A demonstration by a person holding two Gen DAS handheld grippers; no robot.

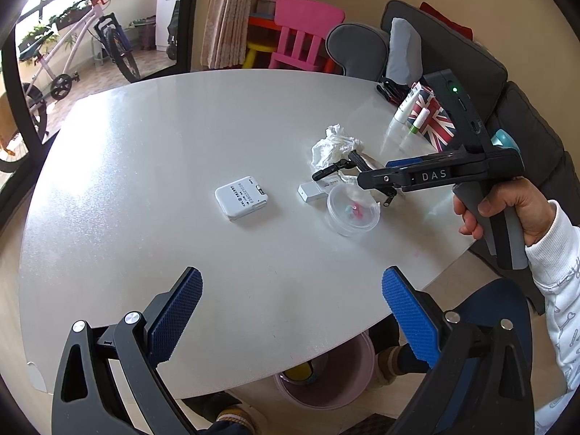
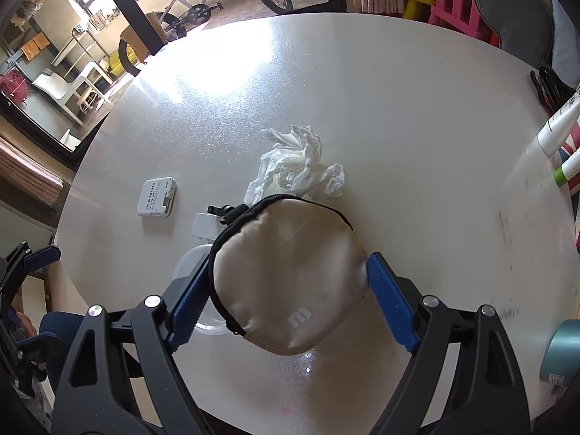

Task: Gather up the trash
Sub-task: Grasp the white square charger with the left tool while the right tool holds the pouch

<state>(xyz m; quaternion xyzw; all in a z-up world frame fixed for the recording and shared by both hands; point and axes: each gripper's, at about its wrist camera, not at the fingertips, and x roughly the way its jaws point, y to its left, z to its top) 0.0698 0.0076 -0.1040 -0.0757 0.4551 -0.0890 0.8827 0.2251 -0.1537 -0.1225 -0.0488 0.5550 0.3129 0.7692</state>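
White table [image 2: 398,108], crumpled white tissue [image 2: 301,159], seemingly untouched

Setting: a lived-in home, living/dining room. Evidence: round white table [image 1: 163,152] with grey upholstered chairs [image 1: 357,50] and a sofa [image 1: 482,61]; child's pink chair [image 1: 302,36] and yellow stool [image 1: 259,50] by a curtain [image 1: 224,14]; bicycle [image 1: 83,47] parked on a glazed balcony with plants (domestic clutter throughout).
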